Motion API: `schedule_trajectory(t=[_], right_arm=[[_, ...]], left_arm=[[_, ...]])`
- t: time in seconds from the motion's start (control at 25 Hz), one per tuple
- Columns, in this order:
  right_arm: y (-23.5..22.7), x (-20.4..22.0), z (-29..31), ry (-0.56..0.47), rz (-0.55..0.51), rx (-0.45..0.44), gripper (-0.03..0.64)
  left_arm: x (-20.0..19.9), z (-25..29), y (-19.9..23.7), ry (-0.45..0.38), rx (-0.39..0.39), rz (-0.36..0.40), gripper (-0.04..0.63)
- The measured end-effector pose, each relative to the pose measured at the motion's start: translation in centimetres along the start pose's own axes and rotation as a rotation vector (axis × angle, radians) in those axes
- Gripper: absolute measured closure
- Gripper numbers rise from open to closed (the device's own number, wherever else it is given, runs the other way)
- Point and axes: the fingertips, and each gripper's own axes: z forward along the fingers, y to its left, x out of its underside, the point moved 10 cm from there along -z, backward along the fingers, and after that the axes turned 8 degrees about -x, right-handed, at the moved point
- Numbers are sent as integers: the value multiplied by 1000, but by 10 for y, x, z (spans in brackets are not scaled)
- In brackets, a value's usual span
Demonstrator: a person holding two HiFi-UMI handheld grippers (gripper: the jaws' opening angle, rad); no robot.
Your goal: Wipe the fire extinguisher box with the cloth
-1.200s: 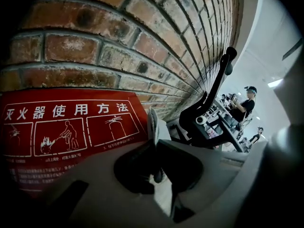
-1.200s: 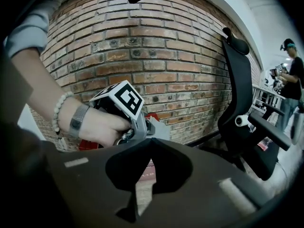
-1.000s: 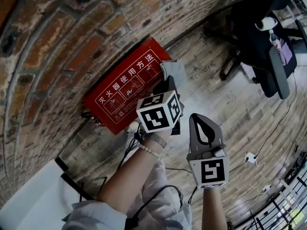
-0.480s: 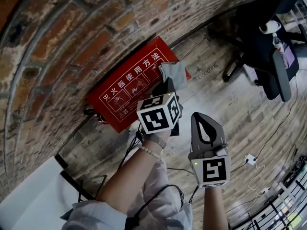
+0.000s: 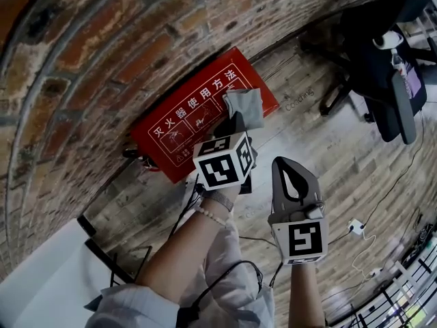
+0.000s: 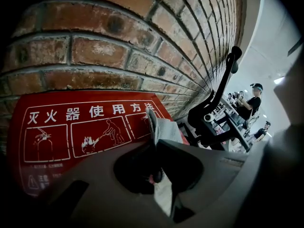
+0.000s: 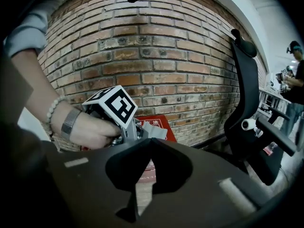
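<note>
The red fire extinguisher box (image 5: 198, 118) with white Chinese lettering stands against the brick wall; it also fills the left gripper view (image 6: 80, 132) and peeks out behind the other gripper in the right gripper view (image 7: 159, 123). A grey cloth (image 5: 246, 106) hangs in front of its right end, pinched in my left gripper (image 5: 235, 125), which is shut on it. The cloth (image 6: 164, 129) sticks up from those jaws. My right gripper (image 5: 292, 173) hovers to the right, over the floor, jaws closed with nothing in them.
A black office chair (image 5: 382, 67) stands at the right, close to the box's right end. A brick wall (image 5: 102, 60) backs the box. Cables and a white plug (image 5: 356, 225) lie on the wooden floor. A white surface (image 5: 41, 285) sits at lower left.
The view has shifted slightly, so the box and cloth sit a little higher and to the right. The left gripper keeps the cloth at the box's right end; the right gripper has barely moved.
</note>
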Motion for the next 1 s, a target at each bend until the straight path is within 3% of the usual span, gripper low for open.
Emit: schedule_trajectory(t=[1.0], right_arm=[[58,-11,22,7,-62,-55,612]], left_arm=[[18,-52,81,-1,-92,-40,586]])
